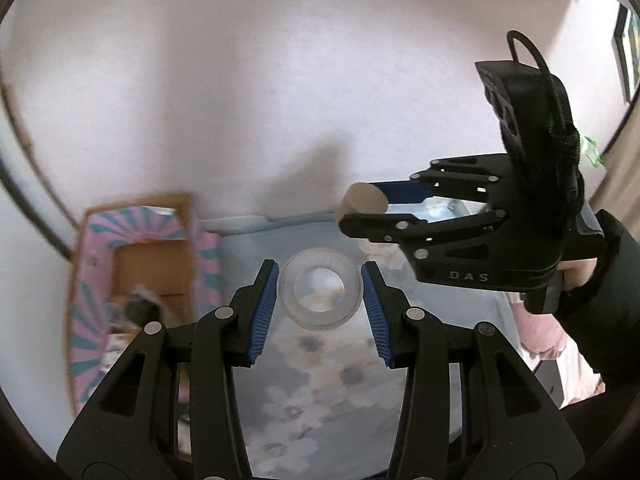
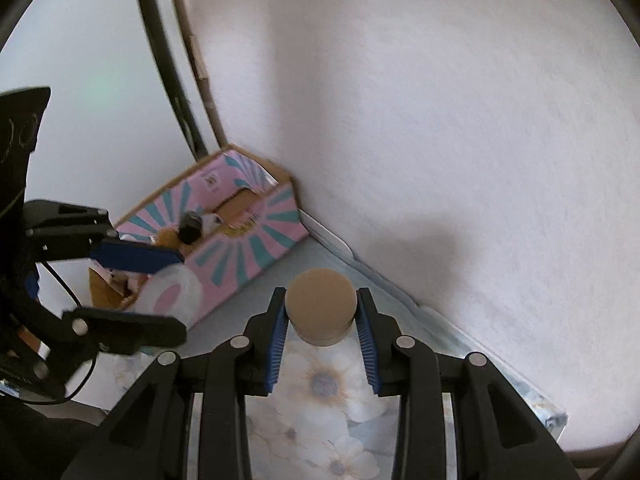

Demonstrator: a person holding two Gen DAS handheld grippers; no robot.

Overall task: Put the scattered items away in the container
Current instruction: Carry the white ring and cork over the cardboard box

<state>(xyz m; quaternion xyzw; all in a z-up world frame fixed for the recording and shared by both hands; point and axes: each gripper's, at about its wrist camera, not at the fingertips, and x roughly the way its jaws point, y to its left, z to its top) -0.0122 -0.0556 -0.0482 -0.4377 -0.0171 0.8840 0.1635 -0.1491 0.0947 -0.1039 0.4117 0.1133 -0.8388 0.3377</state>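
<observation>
A: What does the left gripper (image 1: 320, 298) have?

B: A clear tape roll (image 1: 319, 287), a see-through ring, clamped between the two blue pads (image 1: 265, 300), hole facing the camera. It hangs in the air above the flowered cloth (image 1: 320, 380).

A: And the right gripper (image 2: 322, 312)?

B: Clenched on a tan cylinder (image 2: 322, 306), a squat round piece with a flat top, its sides pressed by the blue pads. From the left wrist the same cylinder shows sticking out past the right fingertips.

A: Where do they sit relative to the box?

B: The pink-and-teal cardboard box (image 2: 248, 248) stands open in the corner where the cloth meets the white wall (image 2: 440, 120). The tape roll is just beside the box's near side, partly overlapping it in the right wrist view. The cylinder is farther from the box, on the wall side, over the cloth.

A: Anything inside the box?

B: A small black object (image 2: 189, 229) and some blurred odds and ends; I can't tell what they are.

A: The person?

B: A dark sleeve (image 1: 612, 300) behind the right gripper.
</observation>
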